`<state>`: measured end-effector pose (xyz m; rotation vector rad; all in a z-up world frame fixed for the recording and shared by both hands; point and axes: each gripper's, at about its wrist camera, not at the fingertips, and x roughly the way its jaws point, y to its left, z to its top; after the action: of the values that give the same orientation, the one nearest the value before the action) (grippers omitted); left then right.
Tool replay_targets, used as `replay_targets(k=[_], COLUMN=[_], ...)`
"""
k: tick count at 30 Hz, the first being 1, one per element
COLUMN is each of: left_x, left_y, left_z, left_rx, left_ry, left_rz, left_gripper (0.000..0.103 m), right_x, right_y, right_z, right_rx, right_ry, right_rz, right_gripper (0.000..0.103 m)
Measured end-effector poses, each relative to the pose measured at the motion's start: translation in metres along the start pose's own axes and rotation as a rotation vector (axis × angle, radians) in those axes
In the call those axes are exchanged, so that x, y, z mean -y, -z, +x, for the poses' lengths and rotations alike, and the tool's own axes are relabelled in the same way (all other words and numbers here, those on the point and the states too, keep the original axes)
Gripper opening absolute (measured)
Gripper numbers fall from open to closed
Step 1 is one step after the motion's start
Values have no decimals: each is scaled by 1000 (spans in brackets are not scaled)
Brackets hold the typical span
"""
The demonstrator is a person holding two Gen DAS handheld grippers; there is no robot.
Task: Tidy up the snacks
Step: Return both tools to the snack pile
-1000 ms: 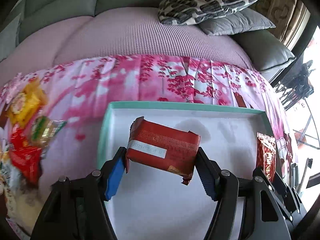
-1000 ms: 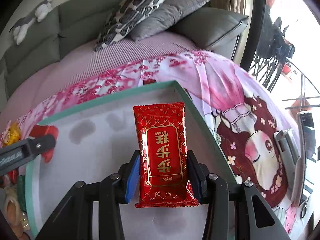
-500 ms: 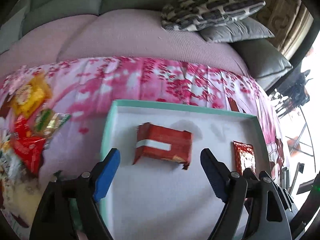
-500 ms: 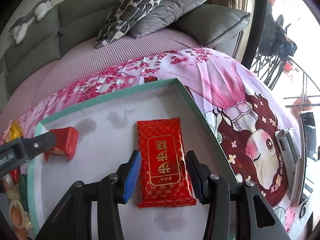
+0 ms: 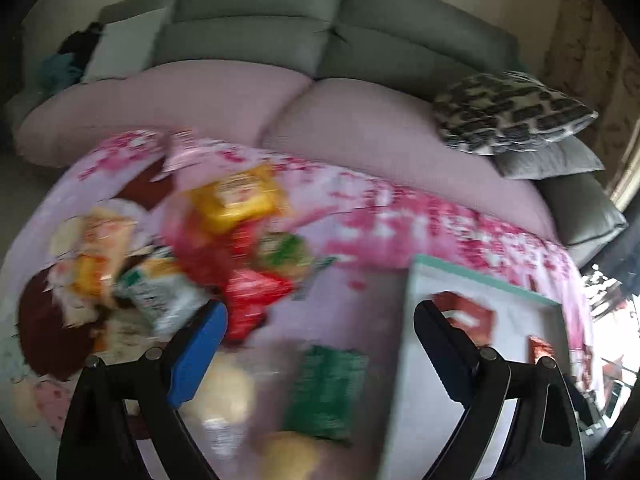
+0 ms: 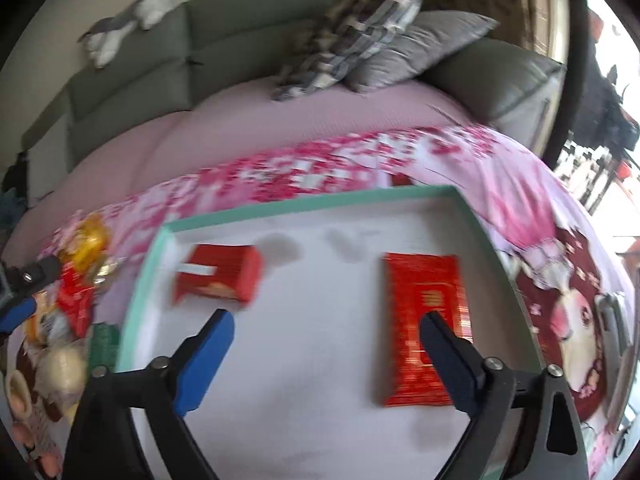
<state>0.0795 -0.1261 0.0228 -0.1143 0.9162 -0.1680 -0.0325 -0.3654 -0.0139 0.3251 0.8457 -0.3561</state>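
A white tray with a teal rim lies on the pink floral cloth. In it lie a red boxy snack pack at the left and a flat red packet with gold print at the right. My right gripper is open and empty above the tray floor, its right finger over the flat packet's edge. My left gripper is open and empty, left of the tray, above a green packet. A blurred heap of loose snacks lies ahead of it.
A sofa with pink seat cover runs behind the cloth. Patterned and grey cushions sit at the right. A plush toy lies on the sofa back. A device lies on the cloth at the far right.
Both grippers opened and let their red packs go in the tray. The left gripper then swung left to the snack heap. The right gripper drew back and left.
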Motion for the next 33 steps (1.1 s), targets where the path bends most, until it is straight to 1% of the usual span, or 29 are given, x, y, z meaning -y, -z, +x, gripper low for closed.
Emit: replay_targets(k=[2,3,5,8,9,11,12,14,16,18,20,23,26,29,33], left_x=[-25,-33,-47,-73,-82,-104,-114,-136,-150,-163,-169,-171,-174,-176,-179], left_y=[5,8,12,12,12,11,12,15,17,19,20,20,21,22,22], left_z=[-4,-6,-10,-25,-30,-40,-44,-47,-47,-46,-47,-43,-40,-32,-22], left_rx=[1,-3,-2,28,38,54,56,47,36,19,17,4,-14,-50,-101], left_ry=[-36,-50,-80,-152,-169,-193,-206,-244,-267,-258,-231,-212,-202,-191,-177], left_rz=[-40,-53,-58,-79,-100,-151,-175,-219,-248,-282,-307,-310,-316,-314,-318], left_gripper=[95,95,95,95,95,95,95,95,95,95,95,95,95,95,95], right_x=[-11,-18,-26,-41,-50,-69,-75,-85,-96,-106,-118,-133,-139,-147,-167], right_y=[0,1,1,5,6,7,8,10,12,16,21,28,32,34,36], right_z=[-4,-6,-8,-9,-9,-10,-11,-12,-13,-16,-15,-15,-17,-18,-18], right_rx=[7,10,8,-10,-11,-15,-13,-18,-29,-39,-47,-57,-58,-58,-56], right_ry=[-41,-81,-127,-203,-214,-183,-178,-211,-288,-316,-312,-315,-324,-327,-355], right_rz=[0,2,18,37,14,-50,-62,-56,-38,-53,-81,-126,-151,-166,-221], right_gripper=[100,100,100,100,100,100,100,100,100,100,100,99,99,99,93])
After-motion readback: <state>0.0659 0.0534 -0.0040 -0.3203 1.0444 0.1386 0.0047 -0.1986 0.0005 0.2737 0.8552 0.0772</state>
